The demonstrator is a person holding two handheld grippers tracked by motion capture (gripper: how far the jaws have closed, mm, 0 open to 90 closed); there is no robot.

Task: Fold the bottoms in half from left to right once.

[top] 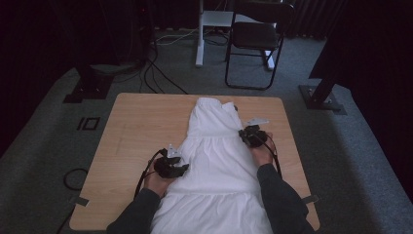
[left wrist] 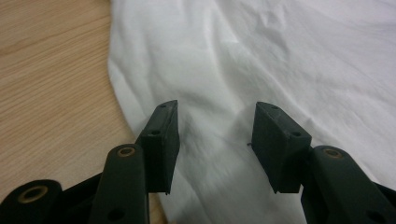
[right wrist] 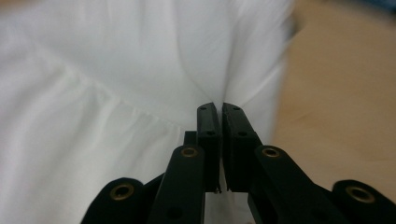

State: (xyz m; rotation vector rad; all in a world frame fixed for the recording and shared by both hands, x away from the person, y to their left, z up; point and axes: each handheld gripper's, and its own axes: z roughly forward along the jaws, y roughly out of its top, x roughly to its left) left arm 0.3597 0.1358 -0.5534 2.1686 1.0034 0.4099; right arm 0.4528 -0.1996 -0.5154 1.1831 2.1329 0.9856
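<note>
A white dress (top: 214, 161) lies lengthwise down the middle of the wooden table (top: 141, 126), bodice far, skirt hanging over the near edge. My left gripper (top: 181, 163) sits at the dress's left edge near the waist. Seen along its own jaws, the left gripper (left wrist: 217, 109) is open, with the white cloth (left wrist: 280, 56) lying flat below the gap and bare wood (left wrist: 46, 70) to the left. My right gripper (top: 245, 134) is at the dress's right edge by the waist seam. In the right gripper view it (right wrist: 218, 106) is shut on a pinched fold of the dress (right wrist: 116, 60).
Bare tabletop lies left of the dress and in a narrower strip on its right (right wrist: 336, 93). Beyond the table on the carpet stand a black folding chair (top: 255, 36), a white desk leg (top: 198, 44), loose cables (top: 160, 73) and two black stand bases (top: 87, 85).
</note>
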